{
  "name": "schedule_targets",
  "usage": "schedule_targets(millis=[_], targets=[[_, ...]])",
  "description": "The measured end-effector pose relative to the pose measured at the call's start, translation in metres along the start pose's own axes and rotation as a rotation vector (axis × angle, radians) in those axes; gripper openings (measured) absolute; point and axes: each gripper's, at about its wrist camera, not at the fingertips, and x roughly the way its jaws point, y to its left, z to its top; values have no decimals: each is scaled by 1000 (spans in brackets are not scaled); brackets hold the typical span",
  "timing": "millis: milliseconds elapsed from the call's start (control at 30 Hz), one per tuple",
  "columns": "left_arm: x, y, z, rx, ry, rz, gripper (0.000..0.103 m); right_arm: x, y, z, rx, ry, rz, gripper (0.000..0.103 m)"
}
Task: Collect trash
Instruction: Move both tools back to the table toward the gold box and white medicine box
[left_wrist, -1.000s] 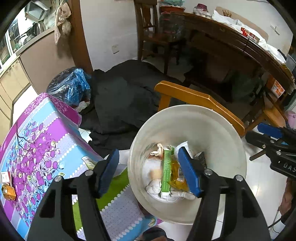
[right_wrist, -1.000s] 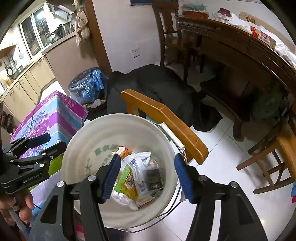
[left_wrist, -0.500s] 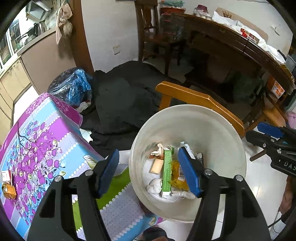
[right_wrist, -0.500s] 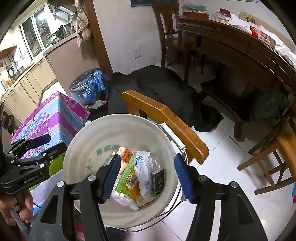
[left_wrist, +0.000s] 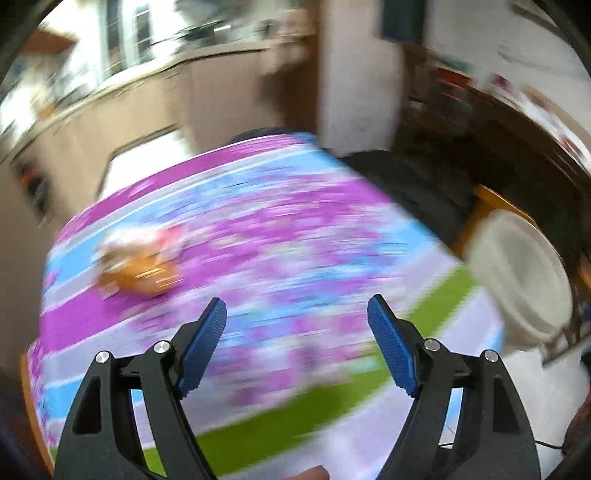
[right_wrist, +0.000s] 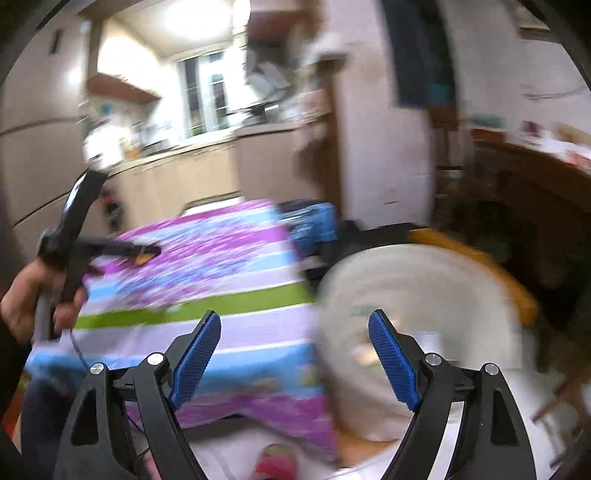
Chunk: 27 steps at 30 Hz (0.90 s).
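Both views are smeared by fast motion. My left gripper (left_wrist: 297, 306) hangs over the purple, blue and green tablecloth (left_wrist: 280, 236); its jaws are opening with nothing between them. A blurred orange and white piece of trash (left_wrist: 138, 264) lies on the cloth, up and left of the fingers. The white bucket (left_wrist: 521, 273) stands at the right edge. My right gripper (right_wrist: 293, 319) is opening too, empty, above the near table edge, with the bucket (right_wrist: 417, 291) just right of it. In the right wrist view a hand holds the left gripper (right_wrist: 147, 251) over the cloth.
A wooden chair back (right_wrist: 480, 266) curves behind the bucket. A blue bag (right_wrist: 314, 221) and dark cloth (left_wrist: 399, 177) sit on the floor past the table. Kitchen cabinets (right_wrist: 177, 184) line the back wall, a dark wooden table (right_wrist: 535, 177) the right.
Both grippers have swung left, away from above the bucket toward the table, and both jaws stand wider. The bucket has slid to the right of each view.
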Motion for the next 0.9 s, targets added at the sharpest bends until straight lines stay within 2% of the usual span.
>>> schedule_targets(millis=[67,133,267,400,500,633,833,900], targets=[[-1,48,-2,-80,13,52,75,22,35,13,-101,25,67,82],[1,102,-5,-179,39,104,75,49,78,34,-211,53,179,82],[10,168,-12,-290,72,160,75,109,148,79,-316,110,327,73],[24,197,-17,-319,93,177,75,179,202,108,-371,181,382,64],[26,208,-20,-353,81,167,75,234,242,117,-416,236,393,64],[30,220,-23,-382,74,155,75,298,280,120,-471,290,365,63],[38,233,-23,-399,73,141,76,340,312,109,-482,373,368,51],[40,236,-23,-405,74,131,76,340,315,103,-447,407,414,51]])
